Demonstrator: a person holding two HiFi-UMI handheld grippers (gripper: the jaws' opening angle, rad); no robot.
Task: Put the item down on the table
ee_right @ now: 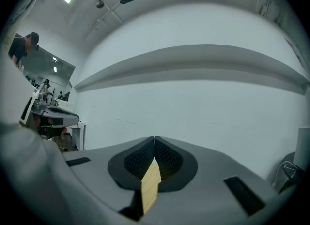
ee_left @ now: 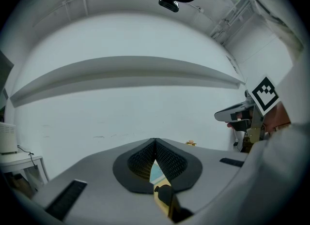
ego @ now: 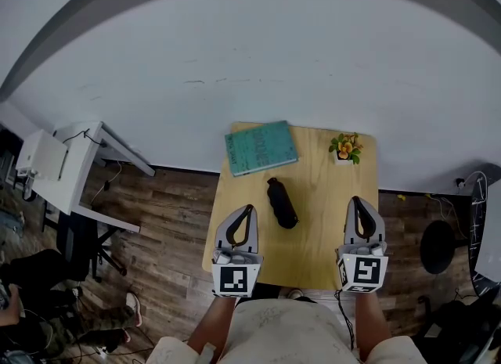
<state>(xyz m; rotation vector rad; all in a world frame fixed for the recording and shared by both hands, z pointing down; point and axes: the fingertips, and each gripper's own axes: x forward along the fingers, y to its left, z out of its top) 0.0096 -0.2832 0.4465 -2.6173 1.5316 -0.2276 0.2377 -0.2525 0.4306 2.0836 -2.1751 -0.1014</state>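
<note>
A black bottle-shaped item [ego: 282,203] lies on its side in the middle of the small wooden table [ego: 325,221]. My left gripper [ego: 249,208] hovers over the table's near left part, its jaws shut with nothing between them; the item lies just to its right, apart from it. My right gripper [ego: 357,200] hovers over the near right part, jaws shut and empty, well right of the item. In the left gripper view the tips [ee_left: 155,141] meet and a sliver of the dark item [ee_left: 164,196] shows below. In the right gripper view the tips [ee_right: 154,138] meet over bare wood.
A teal book [ego: 261,147] lies at the table's far left corner. A small potted plant [ego: 345,148] stands at the far right corner. A white wall rises behind the table. A white desk [ego: 78,168] stands to the left, and a dark stool [ego: 437,246] to the right.
</note>
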